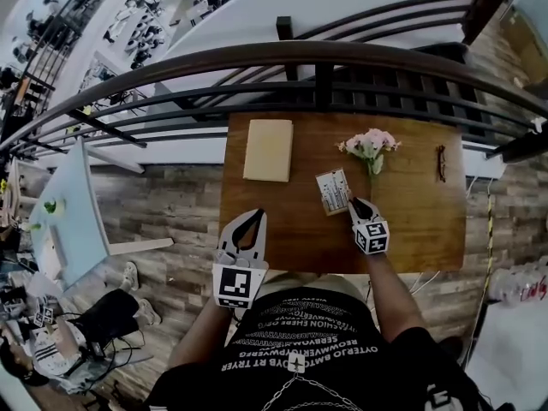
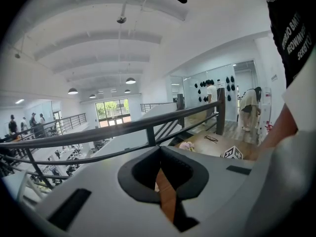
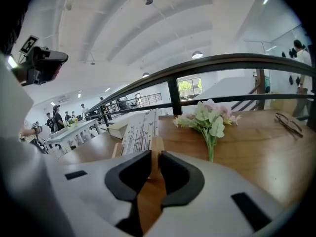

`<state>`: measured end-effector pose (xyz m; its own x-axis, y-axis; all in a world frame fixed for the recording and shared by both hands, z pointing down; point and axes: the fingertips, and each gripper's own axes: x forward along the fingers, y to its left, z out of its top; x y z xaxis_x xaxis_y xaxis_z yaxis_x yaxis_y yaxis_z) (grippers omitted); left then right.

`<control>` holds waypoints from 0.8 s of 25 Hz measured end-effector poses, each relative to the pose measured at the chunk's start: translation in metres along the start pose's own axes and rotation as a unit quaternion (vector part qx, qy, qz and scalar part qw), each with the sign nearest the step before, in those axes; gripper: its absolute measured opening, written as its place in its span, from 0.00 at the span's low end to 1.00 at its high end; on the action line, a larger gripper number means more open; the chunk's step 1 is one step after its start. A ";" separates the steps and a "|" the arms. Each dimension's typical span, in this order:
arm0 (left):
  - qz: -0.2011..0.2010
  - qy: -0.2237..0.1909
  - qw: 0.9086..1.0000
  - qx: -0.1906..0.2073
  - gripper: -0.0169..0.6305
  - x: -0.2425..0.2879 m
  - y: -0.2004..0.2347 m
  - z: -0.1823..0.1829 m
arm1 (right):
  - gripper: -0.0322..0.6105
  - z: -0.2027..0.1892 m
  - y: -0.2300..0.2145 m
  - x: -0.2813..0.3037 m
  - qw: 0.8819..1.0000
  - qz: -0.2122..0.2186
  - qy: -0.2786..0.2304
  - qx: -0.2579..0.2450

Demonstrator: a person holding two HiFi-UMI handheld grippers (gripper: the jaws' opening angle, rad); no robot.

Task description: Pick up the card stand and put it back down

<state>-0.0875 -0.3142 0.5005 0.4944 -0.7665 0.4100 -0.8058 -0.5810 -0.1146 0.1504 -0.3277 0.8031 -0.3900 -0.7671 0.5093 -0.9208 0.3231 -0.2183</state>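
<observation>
Two grippers in view, both low over the wooden table (image 1: 411, 221).

Right gripper (image 1: 355, 204): you have it at the near right corner of the card stand (image 1: 332, 191). In the right gripper view its jaws (image 3: 155, 154) are clamped on a thin upright wooden piece of the stand, with the dark pads against that piece on both sides. The printed card (image 3: 140, 132) rises just behind and left of the jaws, leaning back. No view shows whether the stand's foot rests on the table or is just off it.

Left gripper (image 1: 257, 218): you hold it at the near edge of the table, left of the stand and well apart from it. Its jaws (image 2: 159, 151) are closed tip to tip with nothing between them; only a sliver of table wood shows through the gap lower down.

Position of the stand: roughly mid-table, a little right of centre. The bunch of pink flowers (image 1: 370, 144) lies just beyond it to the right. A tan book (image 1: 268, 150) lies beyond it to the left. A pair of glasses (image 1: 441, 163) sits near the right edge, well apart from everything else.

The right gripper view confirms this layout: flowers (image 3: 210, 120) right of the card, glasses (image 3: 288, 124) far right, book (image 3: 121, 127) behind the card on the left.

A dark metal railing (image 1: 325, 58) runs along the far edge of the table.
</observation>
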 end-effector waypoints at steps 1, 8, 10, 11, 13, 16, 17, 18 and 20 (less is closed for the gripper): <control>0.002 -0.001 1.000 0.001 0.06 0.000 -0.002 0.001 | 0.16 -0.003 -0.003 -0.001 1.000 -0.003 0.002 0.000; 0.007 -0.006 1.000 0.002 0.06 -0.002 -0.015 0.005 | 0.15 -0.022 -0.008 -0.013 1.000 -0.004 0.016 -0.021; 0.005 -0.004 1.000 0.002 0.06 -0.002 -0.019 0.005 | 0.15 -0.022 -0.006 -0.013 0.999 -0.002 0.020 -0.029; 0.005 -0.004 1.000 0.001 0.06 -0.002 -0.022 0.005 | 0.15 -0.023 -0.005 -0.014 0.999 -0.002 0.021 -0.033; 0.004 -0.004 1.000 0.001 0.06 -0.001 -0.025 0.005 | 0.15 -0.024 -0.005 -0.015 0.999 -0.005 0.018 -0.045; 0.003 -0.004 1.000 0.003 0.06 -0.001 -0.028 0.004 | 0.15 -0.028 -0.005 -0.020 0.998 -0.012 0.014 -0.054; 0.002 -0.004 1.000 0.003 0.06 -0.002 -0.028 0.004 | 0.15 -0.032 -0.005 -0.022 0.998 -0.013 0.018 -0.056; 0.002 -0.004 1.000 0.004 0.06 -0.003 -0.028 0.004 | 0.15 -0.036 -0.004 -0.023 0.998 -0.014 0.026 -0.059; 0.002 -0.005 1.000 0.004 0.06 -0.004 -0.029 0.003 | 0.14 -0.045 -0.004 -0.024 0.997 -0.016 0.045 -0.067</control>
<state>-0.0655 -0.2953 0.4993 0.4939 -0.7719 0.4004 -0.8052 -0.5798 -0.1245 0.1631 -0.2855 0.8285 -0.3536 -0.7275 0.5879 -0.9227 0.3747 -0.0913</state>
